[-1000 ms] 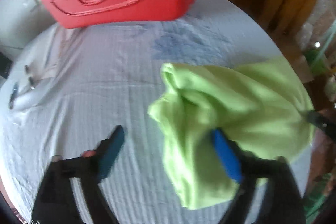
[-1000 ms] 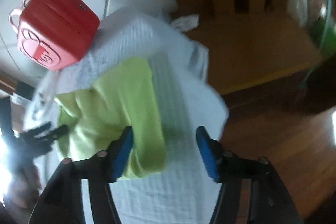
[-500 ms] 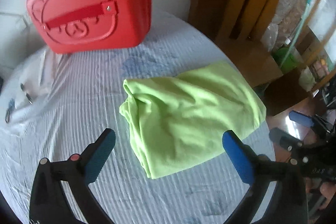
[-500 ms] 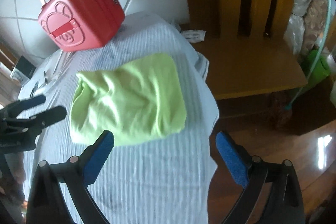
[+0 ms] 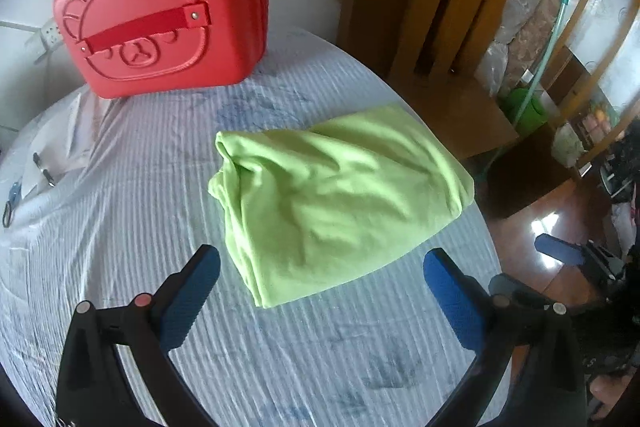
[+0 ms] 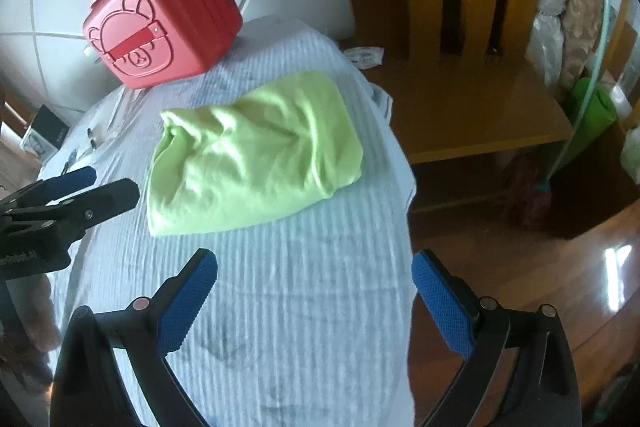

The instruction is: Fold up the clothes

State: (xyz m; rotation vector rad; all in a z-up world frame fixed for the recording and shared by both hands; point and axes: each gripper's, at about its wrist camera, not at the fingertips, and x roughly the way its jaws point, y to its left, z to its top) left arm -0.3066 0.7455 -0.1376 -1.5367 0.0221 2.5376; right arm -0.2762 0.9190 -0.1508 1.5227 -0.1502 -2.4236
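Observation:
A lime-green garment (image 5: 340, 195) (image 6: 256, 155) lies folded in a loose, wrinkled rectangle on the white striped sheet (image 5: 140, 207) (image 6: 300, 307) that covers the table. My left gripper (image 5: 320, 263) hovers above the garment's near edge, open wide with nothing between its blue pads. Nearer the table's front, my right gripper (image 6: 316, 263) also stands open and empty over bare sheet, a short way back from the garment. Each gripper shows in the other's view: the left gripper (image 6: 80, 187) at the left edge, the right gripper (image 5: 560, 251) at the far right.
A red hard case with a bear face (image 5: 160, 23) (image 6: 160, 23) stands at the back of the table by the tiled wall. A wooden chair (image 5: 432, 7) (image 6: 460, 99) is close on the right. Small clips (image 5: 40, 167) lie at the left edge.
Both grippers have let go of the green garment, opened wide and drawn back and up from it. The garment has settled into a flat folded shape on the sheet.

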